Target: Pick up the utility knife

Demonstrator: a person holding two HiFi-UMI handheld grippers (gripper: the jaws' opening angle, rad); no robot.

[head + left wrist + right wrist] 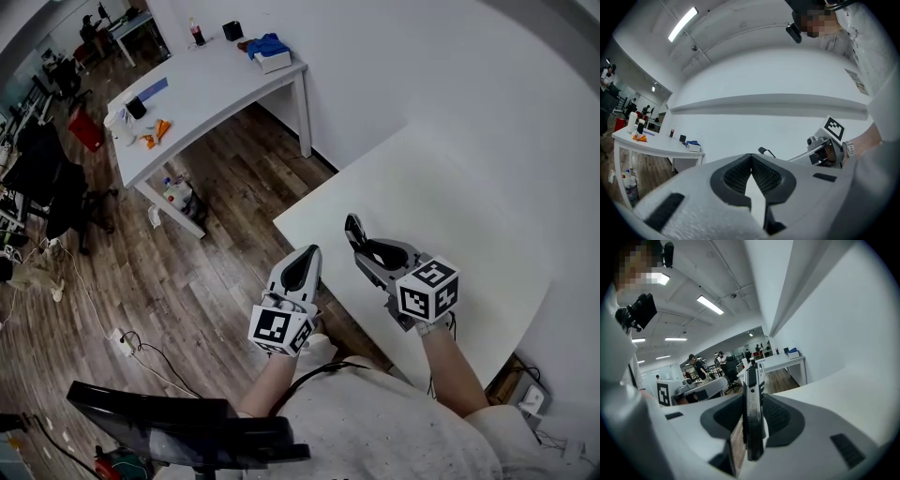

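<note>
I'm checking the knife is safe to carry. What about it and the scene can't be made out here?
Utility knife blade: right gripper view shows it edge-on; out or retracted, cannot tell.
Knife in head view: mostly hidden by the right gripper.
Things on the far table: too small.

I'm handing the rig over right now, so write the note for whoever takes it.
Right gripper: fingers shut on the utility knife, which stands edge-on between the pads and appears lifted clear of the white table.
Left gripper: fingers together with nothing between them, beside the right one near the table's edge.
Done: the knife is picked up.
Left: nothing of the pick-up itself; hold the grip steady, since the blade end points away from you.
</note>
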